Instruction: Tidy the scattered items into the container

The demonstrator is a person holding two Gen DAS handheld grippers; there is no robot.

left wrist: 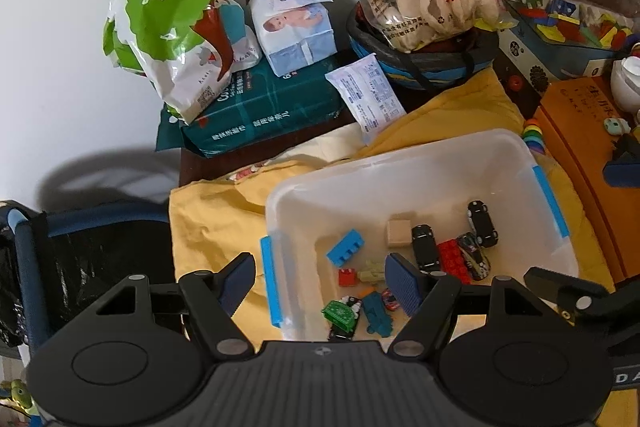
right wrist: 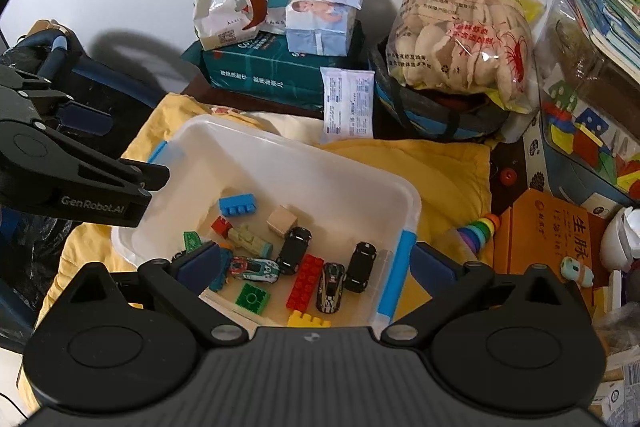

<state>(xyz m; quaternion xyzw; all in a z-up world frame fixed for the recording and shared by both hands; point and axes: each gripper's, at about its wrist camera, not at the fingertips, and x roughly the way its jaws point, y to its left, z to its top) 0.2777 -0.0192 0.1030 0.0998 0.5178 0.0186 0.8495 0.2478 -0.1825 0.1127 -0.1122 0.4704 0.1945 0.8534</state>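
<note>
Both my grippers, left (left wrist: 320, 281) and right (right wrist: 316, 265), hang spread and empty above the clear plastic bin (right wrist: 362, 169). Toy cars (right wrist: 294, 249) and building bricks (right wrist: 306, 281) lie inside, just below my fingertips.

Two close wrist views down onto the shared container (left wrist: 400, 163) (right wrist: 280, 147); left from its left, right from its right.

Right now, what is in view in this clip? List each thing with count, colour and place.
translucent plastic bin: one, blue latches, on yellow cloth
black toy cars: two, in the bin
red stud brick: one, in the bin
blue stud brick: one, in the bin
wooden cube: one, tan, in the bin
cracker bag: one, clear, behind the bin
left claw: open, over the bin
right claw: open, over the bin
</note>
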